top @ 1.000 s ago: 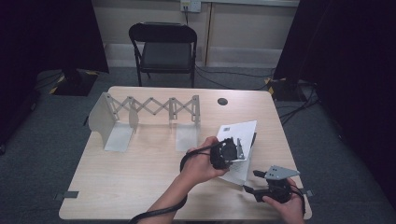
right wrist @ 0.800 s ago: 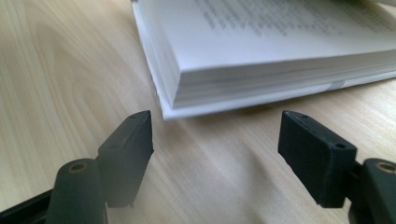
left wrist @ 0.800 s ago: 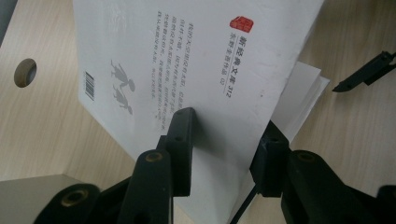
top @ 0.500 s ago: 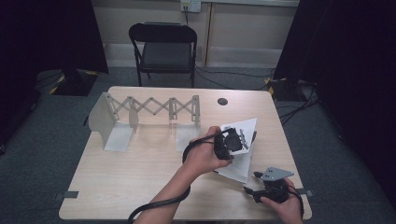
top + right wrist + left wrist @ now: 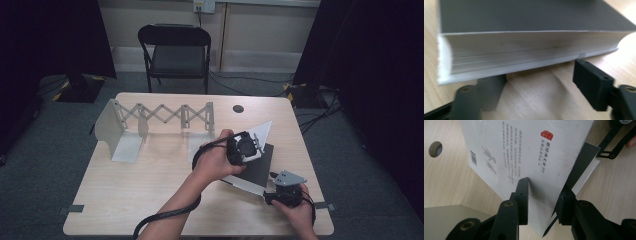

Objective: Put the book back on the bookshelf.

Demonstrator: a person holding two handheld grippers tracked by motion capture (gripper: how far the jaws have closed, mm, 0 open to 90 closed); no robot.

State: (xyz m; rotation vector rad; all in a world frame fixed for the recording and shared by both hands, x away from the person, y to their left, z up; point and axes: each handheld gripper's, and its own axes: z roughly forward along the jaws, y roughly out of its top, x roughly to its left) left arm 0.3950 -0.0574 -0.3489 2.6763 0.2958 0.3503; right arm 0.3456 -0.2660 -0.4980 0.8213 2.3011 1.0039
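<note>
Left tool (image 5: 541, 202) clamps the book's (image 5: 531, 150) lifted cover, exposing pages; right tool (image 5: 531, 87), jaws apart and closing, holds nothing beneath its edge.

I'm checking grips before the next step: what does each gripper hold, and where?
Left gripper pinches the book's lifted white cover at its edge; right gripper holds nothing.

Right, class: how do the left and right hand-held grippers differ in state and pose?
The left hand-held gripper is shut on the raised cover of the book; the right hand-held gripper is open. The left sits above the book; the right lies low near the table. Both point at the book.
</note>
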